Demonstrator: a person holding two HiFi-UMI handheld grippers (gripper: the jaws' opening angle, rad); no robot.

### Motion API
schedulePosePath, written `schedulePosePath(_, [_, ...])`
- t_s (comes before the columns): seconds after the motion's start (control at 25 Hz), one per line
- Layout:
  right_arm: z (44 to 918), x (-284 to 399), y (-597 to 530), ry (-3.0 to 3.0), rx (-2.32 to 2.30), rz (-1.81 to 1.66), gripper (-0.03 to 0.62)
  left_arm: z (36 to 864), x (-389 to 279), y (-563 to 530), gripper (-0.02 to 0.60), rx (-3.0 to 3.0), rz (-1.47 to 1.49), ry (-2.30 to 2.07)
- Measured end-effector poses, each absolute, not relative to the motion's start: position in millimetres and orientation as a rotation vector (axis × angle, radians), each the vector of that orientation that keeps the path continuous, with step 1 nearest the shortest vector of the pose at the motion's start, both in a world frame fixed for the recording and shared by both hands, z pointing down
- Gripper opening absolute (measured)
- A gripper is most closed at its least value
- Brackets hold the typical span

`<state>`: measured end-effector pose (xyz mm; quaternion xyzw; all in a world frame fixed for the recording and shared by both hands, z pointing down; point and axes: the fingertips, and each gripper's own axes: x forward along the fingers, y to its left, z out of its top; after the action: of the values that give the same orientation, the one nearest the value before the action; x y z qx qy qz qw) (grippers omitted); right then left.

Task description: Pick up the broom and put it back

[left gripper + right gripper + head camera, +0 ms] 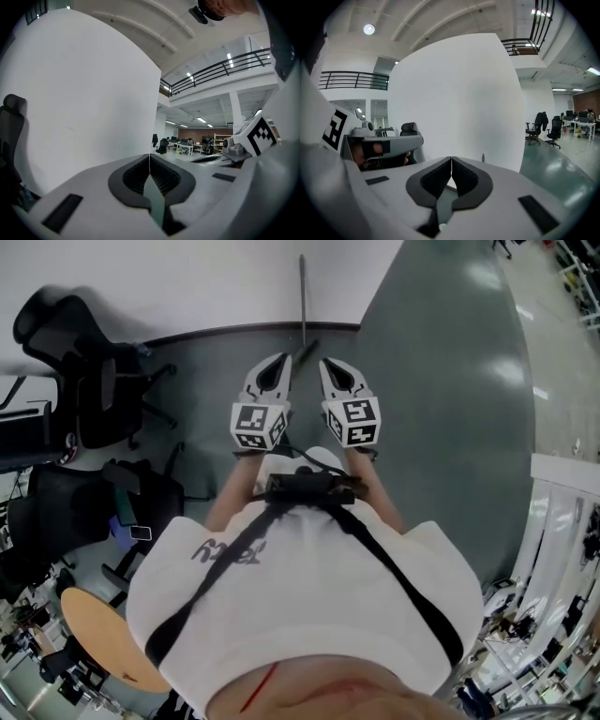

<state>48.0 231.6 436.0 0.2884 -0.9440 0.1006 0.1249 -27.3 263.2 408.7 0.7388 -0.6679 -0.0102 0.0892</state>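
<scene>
The broom (pixel 302 306) leans against the white wall ahead of me: a thin grey handle with a dark head on the floor at the wall's foot. My left gripper (pixel 281 362) and right gripper (pixel 329 365) are held side by side in front of my chest, both pointing at the broom and short of it. In the left gripper view the left gripper (pixel 149 161) has its pads together with nothing between them. The right gripper (pixel 451 163) is likewise shut and empty, and the tip of the broom handle (pixel 483 157) shows just past its jaws.
Black office chairs (pixel 84 381) stand to the left near the wall (pixel 187 287). A round wooden seat (pixel 94 634) is at lower left. A white shelf unit (pixel 562 493) stands at the right. Green floor (pixel 441 381) stretches to the right of the broom.
</scene>
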Motion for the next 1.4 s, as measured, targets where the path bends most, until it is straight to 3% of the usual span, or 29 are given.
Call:
schedulePosePath(0.28, [394, 0, 145, -2.793, 0.94, 0.268, 0.006, 376, -70, 178, 0.014, 2.322, -0.043, -1.891])
schedulePosePath(0.68, [415, -97, 103, -2.837, 0.916, 0.357, 0.006, 404, -157, 125, 0.012, 2.351, -0.044, -1.758])
schedulePosePath(1.4, [557, -63, -19, -2.486, 0.979, 0.46, 0.006, 530, -162, 21, 0.012, 2.164, 0.095, -1.665])
